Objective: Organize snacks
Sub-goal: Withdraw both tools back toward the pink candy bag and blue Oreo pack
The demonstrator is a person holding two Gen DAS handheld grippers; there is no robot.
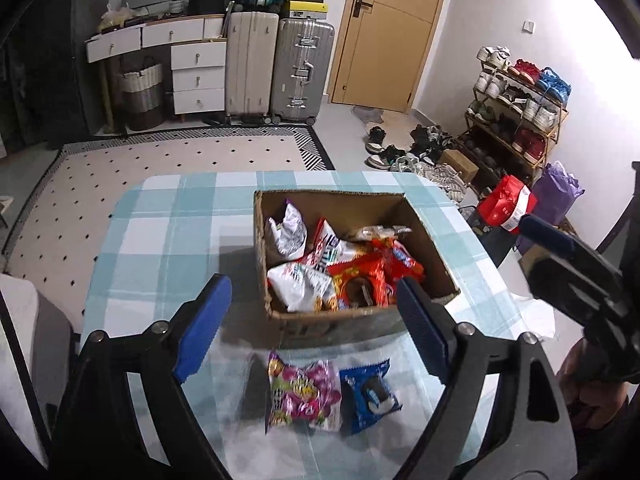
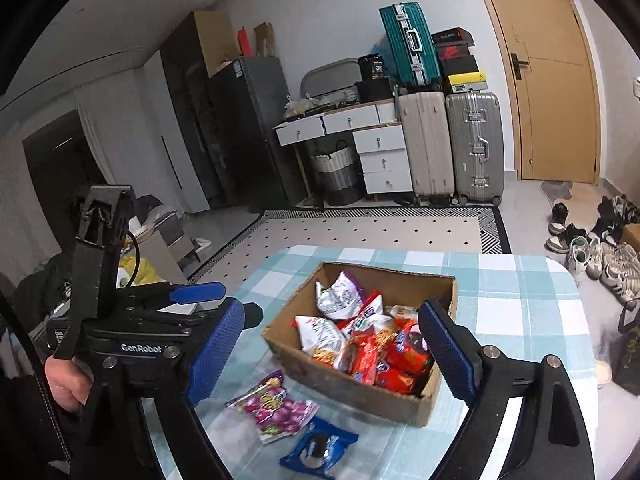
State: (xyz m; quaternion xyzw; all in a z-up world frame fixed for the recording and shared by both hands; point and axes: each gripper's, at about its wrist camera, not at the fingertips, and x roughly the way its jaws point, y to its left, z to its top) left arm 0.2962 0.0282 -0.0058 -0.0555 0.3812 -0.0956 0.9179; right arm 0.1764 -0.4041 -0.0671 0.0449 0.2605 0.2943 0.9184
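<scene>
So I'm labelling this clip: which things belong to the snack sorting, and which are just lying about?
Job: cardboard box of snacks, pink packet, blue packet.
Lying about: suitcases, shoe rack, laundry basket, red bag.

An open brown cardboard box [image 1: 352, 316] of snack packets sits on the blue-and-white checked tablecloth [image 1: 160, 232]; just before it lie a pink candy bag [image 1: 302, 394] and, right of that, a blue cookie packet [image 1: 370, 394].

Walls: white [image 2: 340, 12], plain.
Door: tan wood [image 1: 384, 32], closed, dark handle.
Floor: pale rug with black dots [image 1: 160, 160], patterned border.
Furniture: white drawer unit [image 1: 198, 76]; woven basket [image 1: 142, 94] beneath the desk; dark cabinet [image 2: 224, 136].
Storage: two upright suitcases [image 1: 280, 68]; teal case [image 2: 406, 44] stacked above; shoe rack [image 1: 516, 116] along the right wall.
</scene>
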